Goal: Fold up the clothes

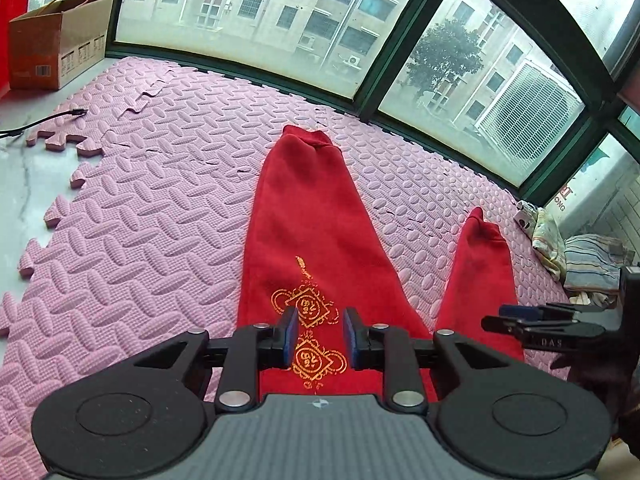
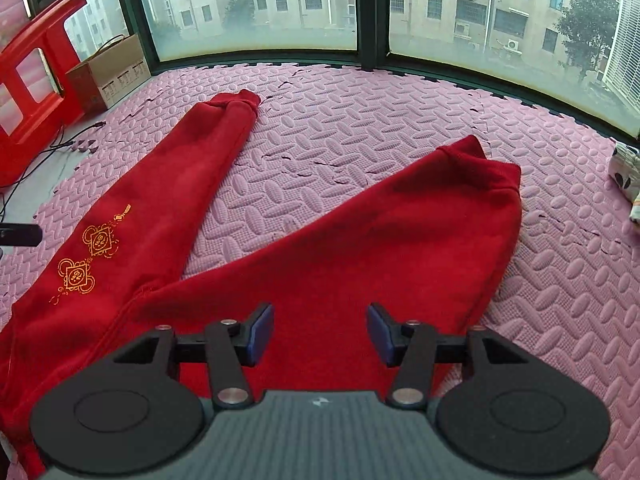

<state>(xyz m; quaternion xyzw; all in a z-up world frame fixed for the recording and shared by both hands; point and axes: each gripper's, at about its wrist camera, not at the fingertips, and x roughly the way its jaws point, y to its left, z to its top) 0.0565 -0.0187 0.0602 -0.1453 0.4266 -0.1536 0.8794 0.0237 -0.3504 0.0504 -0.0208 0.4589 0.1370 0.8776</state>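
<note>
Left wrist view: the left tongs (image 1: 321, 338) are seen with a narrow gap between the blue pads, and nothing is gripped; through the gap the gold embroidery (image 1: 310, 330) on the red trousers (image 1: 308, 216) is visible underneath. The trousers are spread flat on the pink foam mat (image 1: 132, 216), which covers the floor up to the green-framed window (image 1: 404, 72). One leg runs straight away from the tongs, its cuff lying near the window frame; the second leg (image 1: 478, 272) is angled off to the right, well apart from the first at the cuffs. At the right edge the right tongs (image 1: 532, 322) are seen side-on, just beside that second leg. A cardboard box (image 1: 60, 44) stands at the far left corner, and a black cable (image 1: 48, 118) lies across the mat's jigsaw edge. Folded striped cloth (image 1: 588, 260) is piled at the far right.

Right wrist view: the right tongs (image 2: 321, 334) are held clearly parted, wider than the left pair, and are empty, above the upper part of the red trousers (image 2: 360, 248). The embroidered leg is seen to the left, the plain leg to the right, with bare mat (image 2: 304, 184) between them in a V. A red plastic stool (image 2: 36, 80) stands at the left beside the box (image 2: 110, 74).
</note>
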